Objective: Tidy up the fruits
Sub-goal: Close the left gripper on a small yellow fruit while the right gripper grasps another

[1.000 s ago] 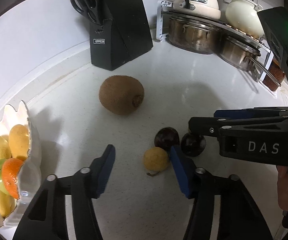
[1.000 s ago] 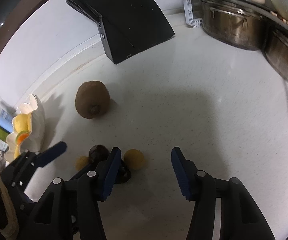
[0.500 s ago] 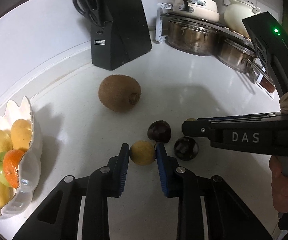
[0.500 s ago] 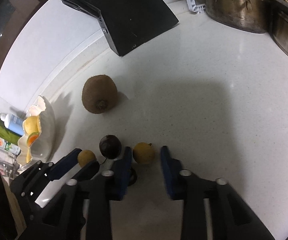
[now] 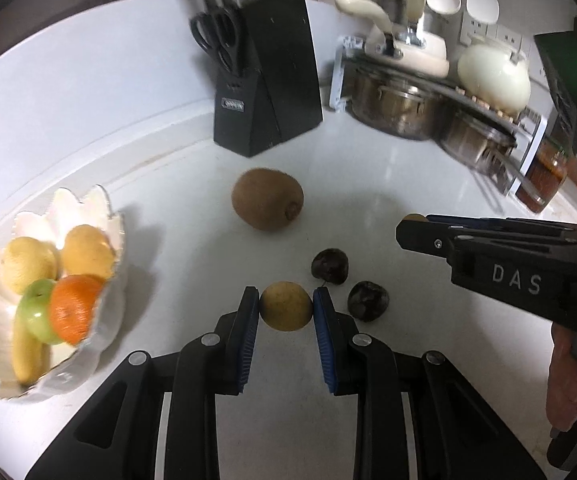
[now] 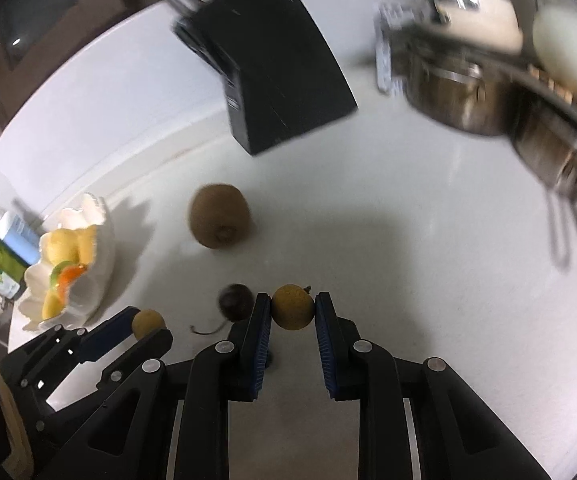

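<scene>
A: Both grippers are busy. The left gripper (image 5: 285, 307) has its blue pads clamped on a small yellow fruit (image 5: 285, 306), one pad on each side, pressing it

B: Same on the other side. The right gripper (image 6: 292, 308) is pinched on a second yellow-brown fruit (image 6: 292, 307), with a little stem showing at its top right

A: Whether either fruit sits on the white counter (image 5: 388, 208) or just above it, I cannot tell

B: From the left wrist view, the right gripper comes in from the right edge, black arms marked DAS, its fruit only peeking out at the tip (image 5: 413, 217)

A: Two dark round fruits lie loose on the counter between the grippers: one (image 5: 329, 265) just behind the left gripper's fruit, the other (image 5: 367, 301) beside its right pad

B: A kiwi (image 5: 267, 199) rests further back, mid-counter, well apart from them, towards the black knife block (image 5: 268, 76) near the back edge

A: The white scalloped bowl (image 5: 106, 216) stands by the counter's left edge, holding yellow fruits, a green apple, an orange and a banana

B: At the back right corner, steel pots (image 5: 392, 108) sit under a rack with a cream kettle (image 5: 492, 76)

A: In the right wrist view the scene is blurred, and the left gripper shows low on the left with its fruit at the tip (image 6: 148, 322)
</scene>
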`<state>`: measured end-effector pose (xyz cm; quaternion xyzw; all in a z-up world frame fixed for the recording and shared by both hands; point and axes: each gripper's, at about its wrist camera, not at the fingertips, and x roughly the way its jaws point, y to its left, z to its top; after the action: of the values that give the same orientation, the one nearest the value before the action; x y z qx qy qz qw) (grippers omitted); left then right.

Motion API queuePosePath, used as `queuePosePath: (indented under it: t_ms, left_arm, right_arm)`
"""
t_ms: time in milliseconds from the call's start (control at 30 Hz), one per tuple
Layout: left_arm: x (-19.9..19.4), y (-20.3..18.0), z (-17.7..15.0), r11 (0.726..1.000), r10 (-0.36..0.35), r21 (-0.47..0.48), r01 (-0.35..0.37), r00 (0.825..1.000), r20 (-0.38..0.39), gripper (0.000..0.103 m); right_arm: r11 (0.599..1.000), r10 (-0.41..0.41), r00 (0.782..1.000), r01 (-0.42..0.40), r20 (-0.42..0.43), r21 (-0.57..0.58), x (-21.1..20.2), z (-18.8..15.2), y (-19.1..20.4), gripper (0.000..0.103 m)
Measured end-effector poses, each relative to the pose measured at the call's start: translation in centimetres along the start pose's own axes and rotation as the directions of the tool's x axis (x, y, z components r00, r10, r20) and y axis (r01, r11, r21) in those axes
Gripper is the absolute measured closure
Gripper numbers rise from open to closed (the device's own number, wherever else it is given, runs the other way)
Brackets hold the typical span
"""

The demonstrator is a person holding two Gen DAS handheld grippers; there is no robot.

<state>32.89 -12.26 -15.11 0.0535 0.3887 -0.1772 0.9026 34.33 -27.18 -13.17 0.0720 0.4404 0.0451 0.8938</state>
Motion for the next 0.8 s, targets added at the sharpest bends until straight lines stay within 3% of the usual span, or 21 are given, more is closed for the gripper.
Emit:
queuePosePath:
  t_ms: [400,800]
  left_arm:
    - [-7.5,3.6,-0.3,0.993,0.092,-0.084,-0.085,0.991,0.094,0.075]
    - [-13.0,9.9,-1.5,0.963,0.231,-0.172,-0.206,0.962,0.144,0.075]
  right_arm:
    - [0.990,0.099,0.991,-0.090,0.085,-0.106,-4.3,-0.2,5.9,0.079]
    - [0.949,0.243,0.965,-0.215,0.102,-0.232,-5.4,0.5,14.5,0.079]
